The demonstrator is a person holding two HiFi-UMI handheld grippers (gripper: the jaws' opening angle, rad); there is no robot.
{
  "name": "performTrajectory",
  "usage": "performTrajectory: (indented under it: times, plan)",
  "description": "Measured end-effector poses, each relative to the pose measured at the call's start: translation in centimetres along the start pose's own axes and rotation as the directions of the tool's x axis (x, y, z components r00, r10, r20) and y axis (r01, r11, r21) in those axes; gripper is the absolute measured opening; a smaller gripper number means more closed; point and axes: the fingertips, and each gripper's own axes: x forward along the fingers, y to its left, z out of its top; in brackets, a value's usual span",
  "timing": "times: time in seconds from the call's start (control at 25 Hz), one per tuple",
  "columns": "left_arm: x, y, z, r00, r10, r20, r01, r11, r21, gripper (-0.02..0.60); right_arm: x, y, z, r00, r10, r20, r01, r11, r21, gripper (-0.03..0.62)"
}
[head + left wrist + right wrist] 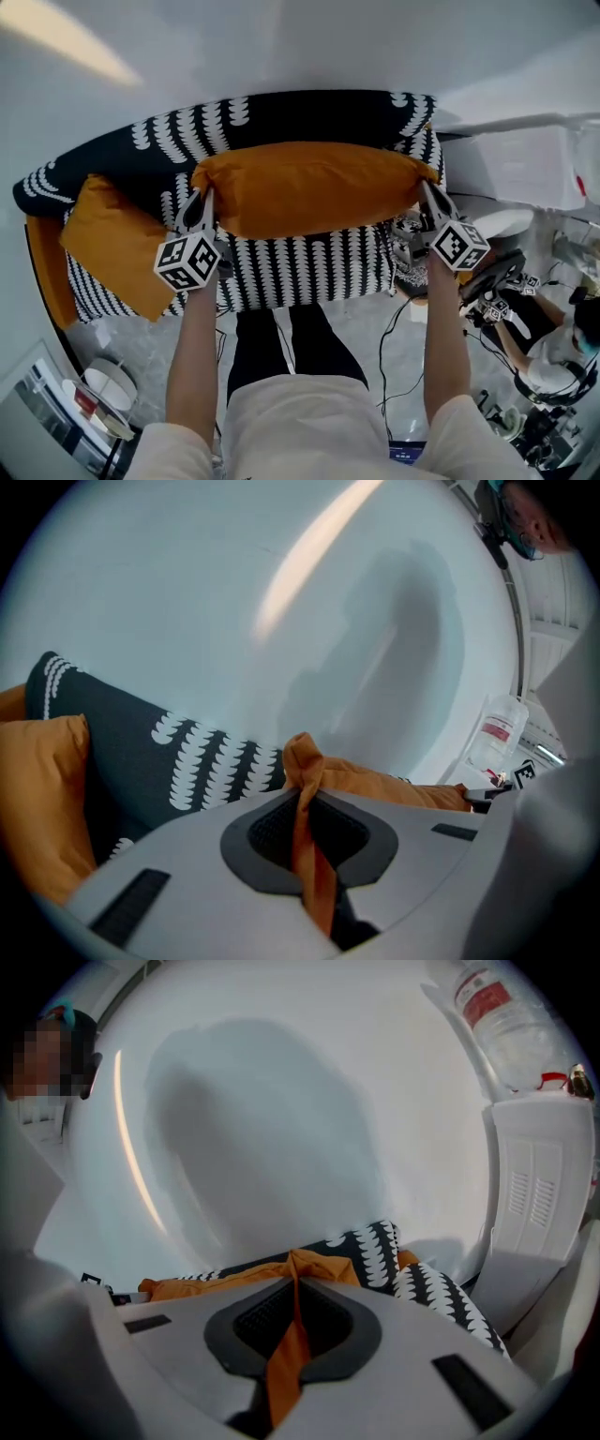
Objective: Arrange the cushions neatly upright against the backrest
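A wide orange cushion (305,185) hangs stretched between my two grippers in front of the sofa's black-and-white patterned backrest (281,117). My left gripper (200,214) is shut on the cushion's left corner, whose orange fabric (305,803) runs between the pads. My right gripper (427,199) is shut on the right corner, its fabric (292,1321) pinched the same way. A second orange cushion (112,246) leans tilted at the sofa's left end, also showing as an orange cushion edge (42,799) in the left gripper view.
The patterned seat (300,267) lies below the held cushion. White furniture (525,164) stands to the sofa's right, with a plastic bottle (502,1026) on it. Cables (389,347) trail on the floor. A seated person (553,356) is at the lower right.
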Motion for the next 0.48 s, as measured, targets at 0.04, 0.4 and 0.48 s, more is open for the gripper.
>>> performTrajectory:
  times: [0.04, 0.4, 0.48]
  plan:
    - [0.7, 0.0, -0.5, 1.000, 0.006, -0.011, -0.006, 1.000, -0.008, 0.035, 0.6, -0.7, -0.3, 1.000, 0.000, -0.016, 0.000, 1.000, -0.002, 0.032]
    - [7.9, 2.9, 0.0, 0.991, 0.116, -0.068, -0.117, 0.993, -0.006, 0.063, 8.8, -3.6, 0.7, 0.998, 0.031, -0.059, -0.034, 0.999, -0.040, 0.037]
    - [8.9, 3.6, 0.2, 0.987, 0.133, -0.093, -0.132, 0.991, 0.017, 0.075, 10.1, -3.5, 1.1, 0.997, 0.032, -0.071, -0.037, 0.997, -0.070, 0.040]
